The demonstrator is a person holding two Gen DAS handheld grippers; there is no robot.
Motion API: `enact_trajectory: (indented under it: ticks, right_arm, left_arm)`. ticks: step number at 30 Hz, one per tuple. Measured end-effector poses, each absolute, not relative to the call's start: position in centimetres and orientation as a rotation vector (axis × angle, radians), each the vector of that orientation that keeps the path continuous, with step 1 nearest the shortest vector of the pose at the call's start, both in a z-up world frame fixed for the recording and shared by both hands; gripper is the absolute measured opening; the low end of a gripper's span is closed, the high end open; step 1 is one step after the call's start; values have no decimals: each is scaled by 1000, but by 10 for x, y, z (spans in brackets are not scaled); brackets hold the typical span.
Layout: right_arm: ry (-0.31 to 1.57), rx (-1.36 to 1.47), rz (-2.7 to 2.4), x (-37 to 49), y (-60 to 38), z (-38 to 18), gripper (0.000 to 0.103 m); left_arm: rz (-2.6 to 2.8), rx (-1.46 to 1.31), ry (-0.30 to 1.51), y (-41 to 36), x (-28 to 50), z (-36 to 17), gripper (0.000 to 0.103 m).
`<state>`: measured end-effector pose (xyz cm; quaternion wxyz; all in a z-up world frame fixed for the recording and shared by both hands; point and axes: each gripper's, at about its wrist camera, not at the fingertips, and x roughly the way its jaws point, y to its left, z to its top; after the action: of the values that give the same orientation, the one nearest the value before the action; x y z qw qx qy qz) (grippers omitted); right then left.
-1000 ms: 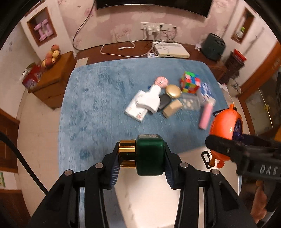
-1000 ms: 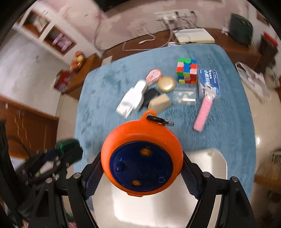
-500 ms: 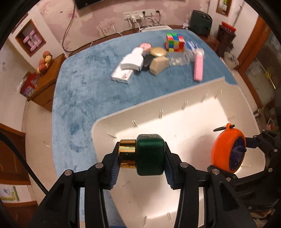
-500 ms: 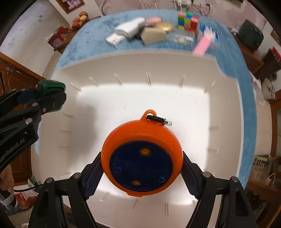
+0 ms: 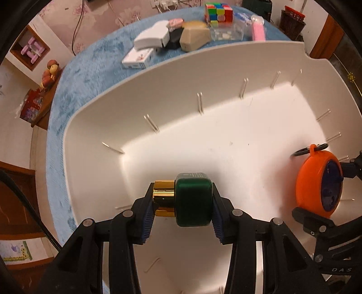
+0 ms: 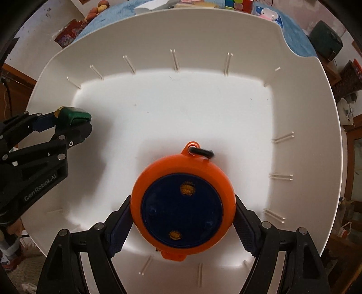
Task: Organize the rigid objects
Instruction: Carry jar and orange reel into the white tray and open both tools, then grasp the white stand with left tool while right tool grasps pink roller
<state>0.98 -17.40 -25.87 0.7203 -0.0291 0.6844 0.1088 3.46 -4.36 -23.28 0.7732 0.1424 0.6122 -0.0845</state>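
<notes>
My left gripper (image 5: 181, 203) is shut on a green bottle with a gold cap (image 5: 192, 199), held low inside a large white bin (image 5: 226, 126). My right gripper (image 6: 182, 214) is shut on a round orange and blue device (image 6: 182, 203) with a black clip ring, also down inside the bin (image 6: 203, 108). In the left wrist view the orange device (image 5: 319, 183) is at the right. In the right wrist view the green bottle (image 6: 73, 115) is at the left in the left gripper (image 6: 65, 123).
Behind the bin, on the blue carpet (image 5: 90, 67), lie a white device (image 5: 151, 38), a white box (image 5: 138, 58), a beige block (image 5: 194, 38), a Rubik's cube (image 5: 218, 11), a clear case (image 5: 226, 32) and a pink item (image 5: 258, 29). A wooden side table (image 5: 38, 99) stands left.
Both grippers have moved forward and down from above the carpet into the white bin, each still holding its object. The bin now fills both views.
</notes>
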Motion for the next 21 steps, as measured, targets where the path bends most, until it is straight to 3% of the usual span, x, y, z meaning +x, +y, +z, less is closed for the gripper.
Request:
enact_trajectory:
  ticks: [2, 4, 5, 21]
  right_arm:
    - [1492, -69, 237, 7, -177, -257, 82]
    - [1458, -75, 238, 4, -178, -251, 82]
    - [1445, -82, 236, 4, -178, -249, 82]
    - [1342, 14, 272, -2, -191, -195, 82]
  left_arm:
    - [-211, 301, 1360, -45, 35, -236, 50]
    - [-232, 262, 1384, -43, 34, -236, 61]
    - [-231, 240, 1388, -41, 34, -235, 72]
    - [-179, 155, 1275, -30, 29, -165, 72]
